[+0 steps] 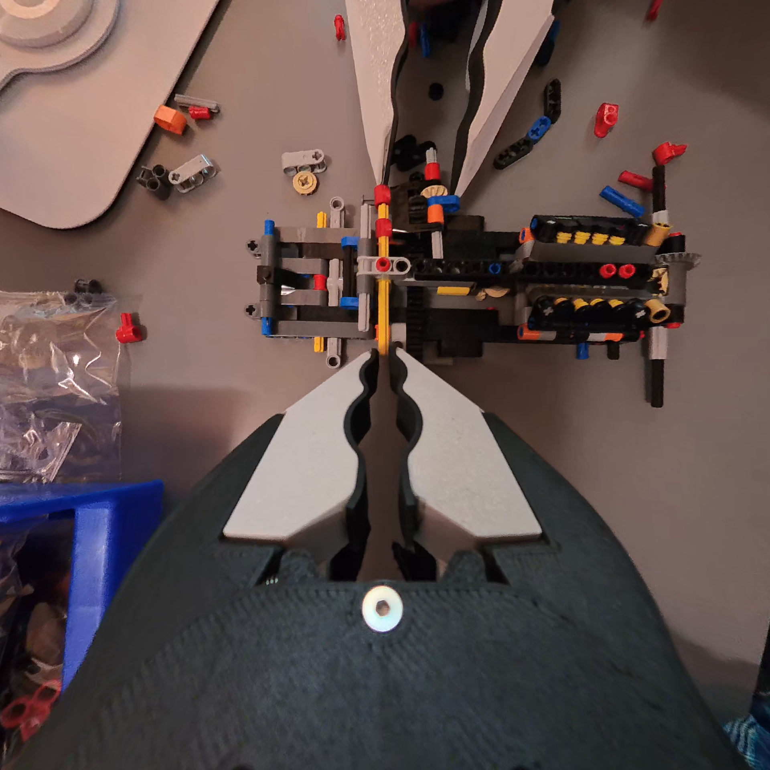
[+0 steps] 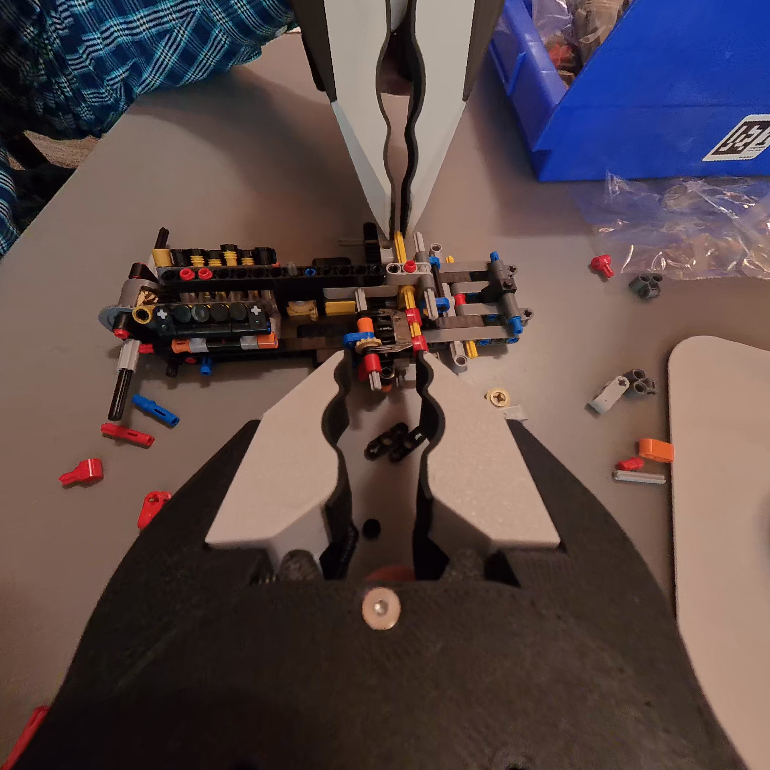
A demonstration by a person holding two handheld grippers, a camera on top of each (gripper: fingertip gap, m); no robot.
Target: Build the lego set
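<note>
Nearest in the left wrist view, the left gripper (image 1: 383, 354) has its two fingers drawn almost together, pinching the near end of a long yellow axle (image 1: 383, 291) that runs across the lego build (image 1: 458, 283). The build lies flat on a matte grey table (image 1: 541, 479), stretched out sideways, well in the middle of the surface.

Beside the gripper body on its left sits a blue bin (image 1: 96, 554) holding bagged parts, and just beyond it a crumpled clear plastic bag (image 1: 58, 375). A red connector (image 1: 128, 329) lies near the bag. Farther back, loose pieces scatter over the tabletop: a tan gear (image 1: 305, 182), an orange piece (image 1: 170, 119), a blue pin (image 1: 621, 201). A pale grey board (image 1: 62, 137) with rounded corners rests at the far left.

Opposite, the right gripper (image 1: 416, 189) reaches in from the far side. In its own view the right gripper (image 2: 381, 358) has its fingers apart, straddling the red, orange and blue cluster at the near edge of the build without visibly clamping it. A black beam (image 2: 393, 448) lies on the table between those fingers. Beyond the build, a blue plaid sleeve (image 2: 125, 54) shows past the table's edge.
</note>
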